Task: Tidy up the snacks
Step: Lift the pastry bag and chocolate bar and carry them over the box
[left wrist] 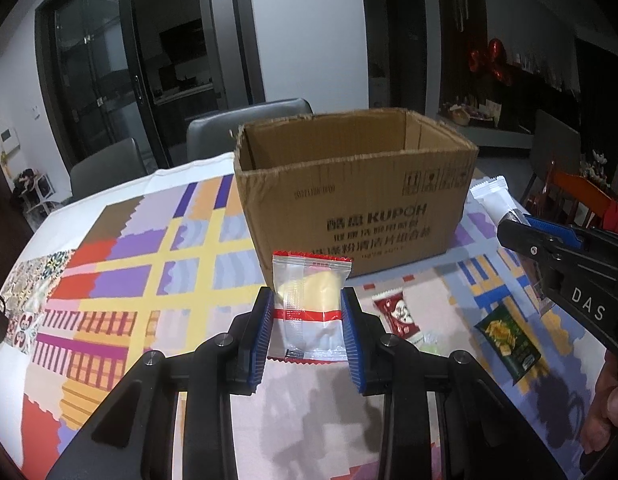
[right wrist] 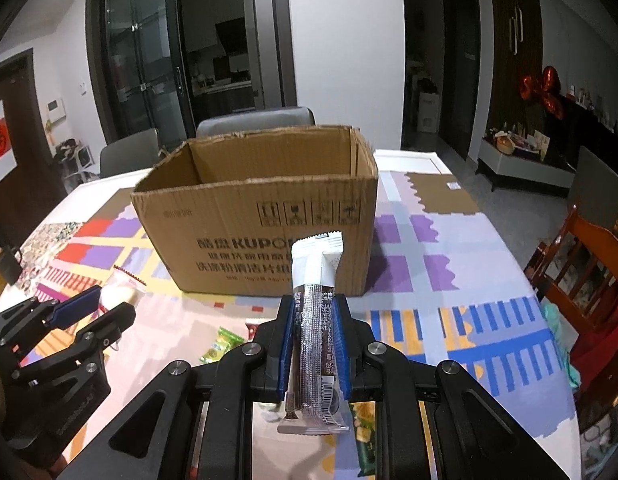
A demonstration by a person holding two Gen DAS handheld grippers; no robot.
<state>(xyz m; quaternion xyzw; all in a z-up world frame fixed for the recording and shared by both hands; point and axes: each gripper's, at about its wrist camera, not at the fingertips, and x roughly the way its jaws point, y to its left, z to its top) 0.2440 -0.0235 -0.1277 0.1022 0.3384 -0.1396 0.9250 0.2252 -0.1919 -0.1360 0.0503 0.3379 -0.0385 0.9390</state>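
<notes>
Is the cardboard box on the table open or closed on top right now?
Open. The cardboard box has no lid or flaps over it; both views look past its ragged top edge onto the bare inner walls.

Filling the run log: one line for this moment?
left gripper: holds clear packet | right gripper: holds bar | box: open, ahead

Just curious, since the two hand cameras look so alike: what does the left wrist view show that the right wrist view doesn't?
Only the left wrist view: a red-and-white candy packet on the tablecloth.

Only the right wrist view: a light green packet, and bare tablecloth to the right of the box.

Both: the open cardboard box, the left gripper gripping a clear pastry packet, the right gripper gripping a long snack bar, and a dark green packet.
</notes>
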